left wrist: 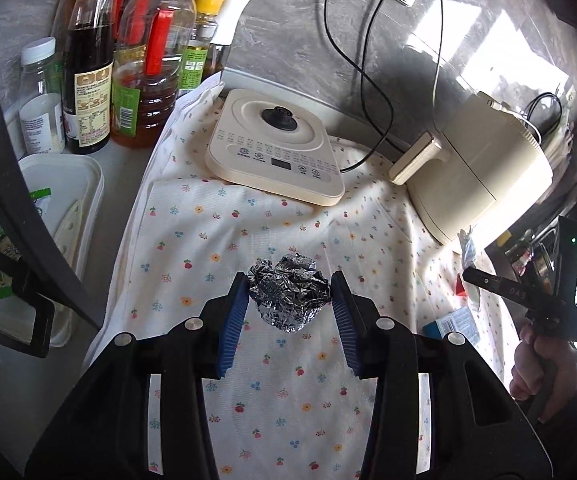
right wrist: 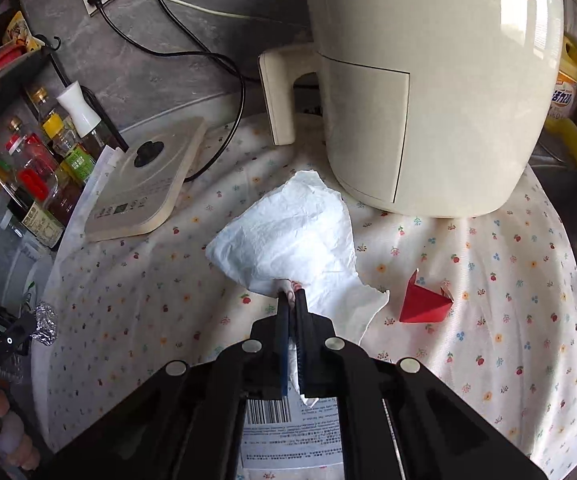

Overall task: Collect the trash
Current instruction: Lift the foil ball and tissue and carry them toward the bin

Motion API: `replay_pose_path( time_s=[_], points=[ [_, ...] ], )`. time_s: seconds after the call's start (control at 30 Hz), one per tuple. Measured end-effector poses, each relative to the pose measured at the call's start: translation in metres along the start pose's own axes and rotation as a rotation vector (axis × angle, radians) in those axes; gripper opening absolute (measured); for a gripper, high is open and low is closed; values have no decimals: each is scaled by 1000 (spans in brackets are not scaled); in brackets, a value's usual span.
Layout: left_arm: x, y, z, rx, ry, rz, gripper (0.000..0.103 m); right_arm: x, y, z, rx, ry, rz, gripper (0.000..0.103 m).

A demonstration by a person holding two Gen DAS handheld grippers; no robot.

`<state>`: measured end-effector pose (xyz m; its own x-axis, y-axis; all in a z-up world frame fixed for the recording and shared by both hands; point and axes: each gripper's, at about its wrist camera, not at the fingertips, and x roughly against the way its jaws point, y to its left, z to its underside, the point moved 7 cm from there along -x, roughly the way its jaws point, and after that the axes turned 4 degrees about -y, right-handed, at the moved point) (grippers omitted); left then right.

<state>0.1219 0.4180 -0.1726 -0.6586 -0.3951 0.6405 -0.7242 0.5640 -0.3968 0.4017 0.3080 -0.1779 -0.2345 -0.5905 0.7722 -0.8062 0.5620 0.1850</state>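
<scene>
Holding two pieces of trash at once, one per hand. Left hand-held gripper [left wrist: 290, 300]: jaws part-closed on a crumpled foil ball [left wrist: 288, 300], the blue pads [left wrist: 234, 320] pressing its two sides above the flowered cloth [left wrist: 192, 240] that covers the bench. Right hand-held gripper [right wrist: 293, 300]: jaws fully closed, pinching a white tissue [right wrist: 288, 232] by its near edge, the rest of the sheet spread out ahead of the fingertips. Still lying on the cloth: a red paper scrap [right wrist: 424, 300] just right of the tissue, and a printed label [right wrist: 288, 428] under the right gripper.

Risks, as judged from this view:
- The foil is light and springy; it could roll out sideways if the jaws ease.
- The tissue is held by a thin margin and may tear or slip free when swung.
- Its loose end could drag against the cream appliance [right wrist: 428, 100] or the red scrap.
</scene>
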Motion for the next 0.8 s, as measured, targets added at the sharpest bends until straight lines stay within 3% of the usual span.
replay_pose_path(
  time_s=[0.2, 0.47, 0.63, 0.8],
  points=[
    [0, -9, 7, -63, 33, 56, 42, 32, 5, 17, -44, -39, 12, 4],
    [13, -26, 16, -76, 18, 85, 42, 69, -6, 33, -67, -86, 18, 4],
    [25, -57, 36, -121, 18, 92, 42, 112, -24, 48, -92, -143, -4, 4],
    [48, -100, 67, -150, -1, 109, 42, 161, -53, 85, -98, -172, -12, 4]
  ],
)
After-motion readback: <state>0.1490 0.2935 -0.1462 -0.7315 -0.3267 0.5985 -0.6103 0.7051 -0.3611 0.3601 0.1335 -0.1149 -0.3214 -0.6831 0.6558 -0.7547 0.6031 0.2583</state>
